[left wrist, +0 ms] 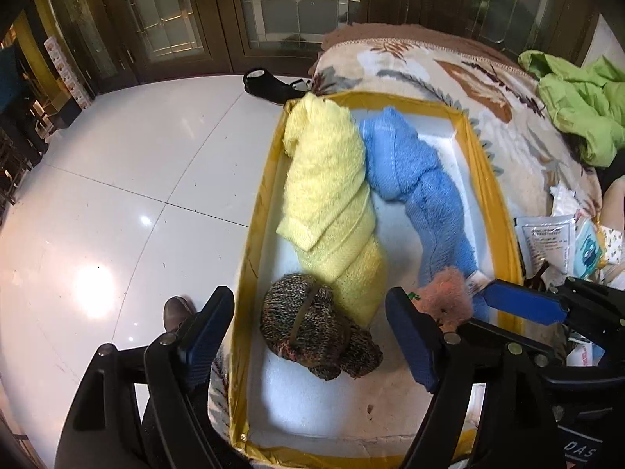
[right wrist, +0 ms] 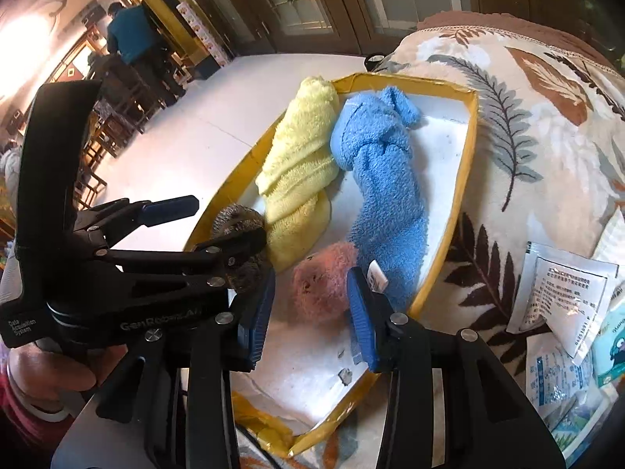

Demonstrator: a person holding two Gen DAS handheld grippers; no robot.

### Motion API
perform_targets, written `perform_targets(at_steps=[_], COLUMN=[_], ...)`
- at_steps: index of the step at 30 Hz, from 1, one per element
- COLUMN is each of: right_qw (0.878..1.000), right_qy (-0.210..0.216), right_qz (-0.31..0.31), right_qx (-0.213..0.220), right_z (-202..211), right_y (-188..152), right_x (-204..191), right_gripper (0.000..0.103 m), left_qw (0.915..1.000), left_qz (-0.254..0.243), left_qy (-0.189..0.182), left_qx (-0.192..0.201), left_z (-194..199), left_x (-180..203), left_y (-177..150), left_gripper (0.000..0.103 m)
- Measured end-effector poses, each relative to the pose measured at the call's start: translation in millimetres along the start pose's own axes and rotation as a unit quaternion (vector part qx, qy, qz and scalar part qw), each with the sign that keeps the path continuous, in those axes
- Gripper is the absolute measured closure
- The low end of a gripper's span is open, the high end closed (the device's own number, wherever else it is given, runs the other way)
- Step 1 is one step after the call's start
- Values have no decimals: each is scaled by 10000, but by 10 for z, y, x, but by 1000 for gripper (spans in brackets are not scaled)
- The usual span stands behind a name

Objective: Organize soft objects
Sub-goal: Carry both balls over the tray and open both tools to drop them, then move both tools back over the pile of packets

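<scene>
Left wrist: we see left gripper [left wrist: 308,336] wide over knit ball [left wrist: 312,328] in tray [left wrist: 504,203]; right gripper [right wrist: 310,308] apart around pink toy [right wrist: 320,285], not pinching.

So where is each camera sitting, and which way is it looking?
Left wrist: on the left gripper, looking down into the yellow-edged box at the speckled knit bundle; the right gripper shows.
Right wrist: on the right gripper, looking down at the pink fluffy thing; the left gripper and a hand show.
Both see the yellow towel and blue towel.
</scene>
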State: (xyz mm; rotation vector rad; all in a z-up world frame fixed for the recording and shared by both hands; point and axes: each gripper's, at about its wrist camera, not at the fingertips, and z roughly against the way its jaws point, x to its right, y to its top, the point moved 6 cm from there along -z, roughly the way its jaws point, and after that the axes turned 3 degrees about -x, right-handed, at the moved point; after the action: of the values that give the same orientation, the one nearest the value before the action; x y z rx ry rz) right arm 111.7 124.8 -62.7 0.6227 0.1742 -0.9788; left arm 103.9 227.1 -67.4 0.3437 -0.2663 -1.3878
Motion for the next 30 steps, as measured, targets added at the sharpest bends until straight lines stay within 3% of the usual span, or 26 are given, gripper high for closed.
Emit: perform_targets(at_steps=[12, 18, 25, 30], right_qw=[9974, 9953, 9923, 9877], right_qy=[205, 99, -182, -321], right_qz=[-503, -681, -917, -1237], right_qx=[481, 681, 812, 898], right_z=[639, 959, 1332, 1537], right_y=[-177, -368, -716, -975], right_x=[251, 463, 794, 1070], right_gripper=[65, 65, 65, 65], left_qw=[9995, 9992, 9962, 9895], left_qz=[116, 15, -280, -344], left_qy=[-252, -365, -777, -1294], left_qx=[-155, -186, -278, -552], left_z=[225, 324, 438, 436], left_x=[137, 328, 798, 1238], left_y=[-41, -115, -257, -357], left_gripper=[23, 23, 23, 23])
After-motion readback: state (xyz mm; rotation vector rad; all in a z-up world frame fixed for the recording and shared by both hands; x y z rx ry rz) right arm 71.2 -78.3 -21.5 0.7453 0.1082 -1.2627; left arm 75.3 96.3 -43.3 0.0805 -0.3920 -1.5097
